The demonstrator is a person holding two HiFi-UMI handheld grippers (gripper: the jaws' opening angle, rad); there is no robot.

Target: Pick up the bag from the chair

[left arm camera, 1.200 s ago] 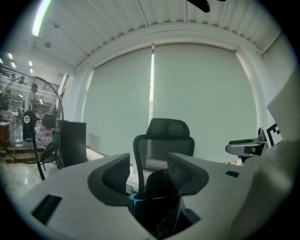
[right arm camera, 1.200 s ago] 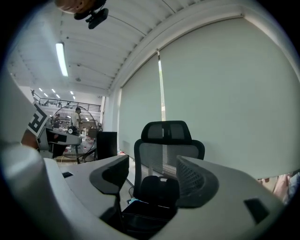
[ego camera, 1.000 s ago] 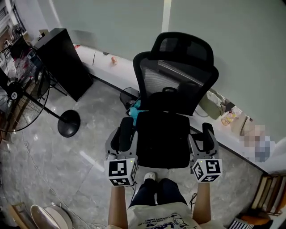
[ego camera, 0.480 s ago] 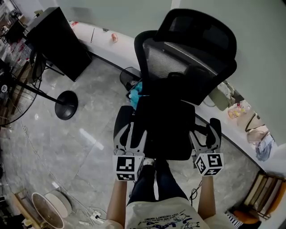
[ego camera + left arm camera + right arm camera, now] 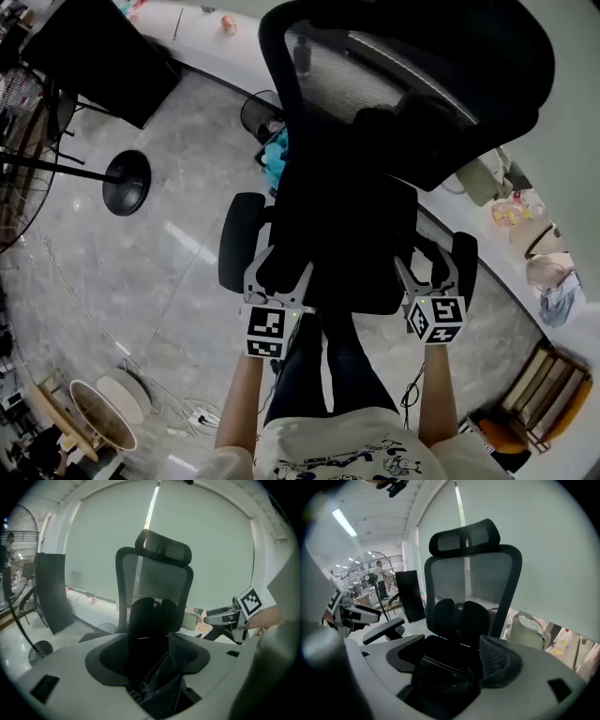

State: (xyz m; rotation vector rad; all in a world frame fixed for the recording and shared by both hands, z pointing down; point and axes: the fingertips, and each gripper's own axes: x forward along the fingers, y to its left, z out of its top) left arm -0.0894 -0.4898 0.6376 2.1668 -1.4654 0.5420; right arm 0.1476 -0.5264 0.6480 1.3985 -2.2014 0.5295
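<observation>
Left gripper [image 5: 280,273], right gripper [image 5: 428,273] at chair [image 5: 349,67] seat front, jaws apart, empty; dark bag [image 5: 380,127] apparently against backrest.

Chair [image 5: 361,75] at centre, headrest toward 1 o'clock. A dark bag [image 5: 380,145] sits on the seat against the backrest. Left gripper [image 5: 278,270] at 7 o'clock and right gripper [image 5: 429,272] at 5 o'clock hover over the seat's front edge, jaws apart. Fan base [image 5: 127,183] lies at 9 o'clock.

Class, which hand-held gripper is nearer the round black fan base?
Left. The left hand-held gripper sits right of the round black fan base; the right hand-held gripper lies farther right.
</observation>
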